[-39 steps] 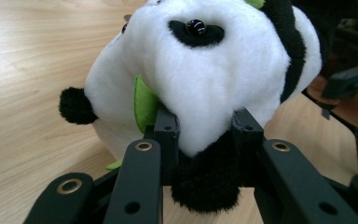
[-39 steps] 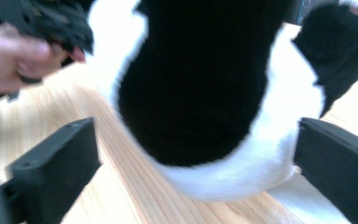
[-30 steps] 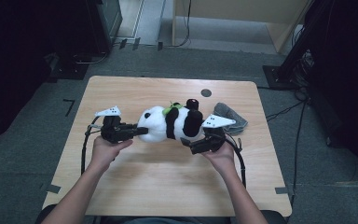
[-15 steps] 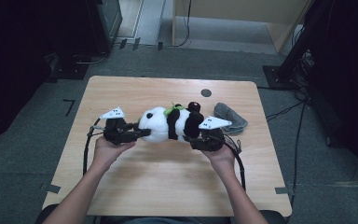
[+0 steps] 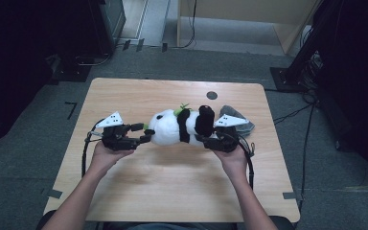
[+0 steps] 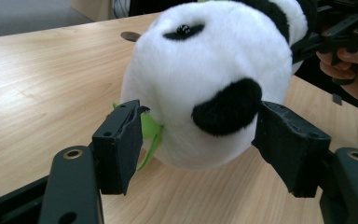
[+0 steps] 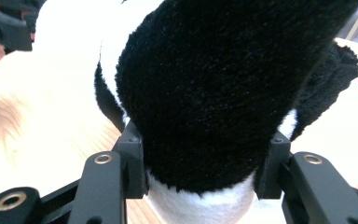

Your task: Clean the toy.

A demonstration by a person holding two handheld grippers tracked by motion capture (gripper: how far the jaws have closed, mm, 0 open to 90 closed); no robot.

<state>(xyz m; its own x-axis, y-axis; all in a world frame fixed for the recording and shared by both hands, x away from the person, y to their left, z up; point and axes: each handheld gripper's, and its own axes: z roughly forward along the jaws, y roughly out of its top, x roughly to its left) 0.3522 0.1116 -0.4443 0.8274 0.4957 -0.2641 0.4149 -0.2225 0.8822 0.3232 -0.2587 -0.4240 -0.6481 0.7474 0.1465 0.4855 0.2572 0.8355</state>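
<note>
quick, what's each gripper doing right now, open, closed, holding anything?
Left gripper: open, just been opening, fingers either side of the toy panda.
Right gripper: closed on the panda's black leg.

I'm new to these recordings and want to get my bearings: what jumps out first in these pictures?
A black-and-white plush panda lies on its side in the middle of the wooden table, stretched between a person's two hands. The right tongs are clamped on a black furry limb at one end, while the left tongs, which have just been opening, stand on either side of the white head, their pads apart from it. A grey cloth lies behind the right hand.
</note>
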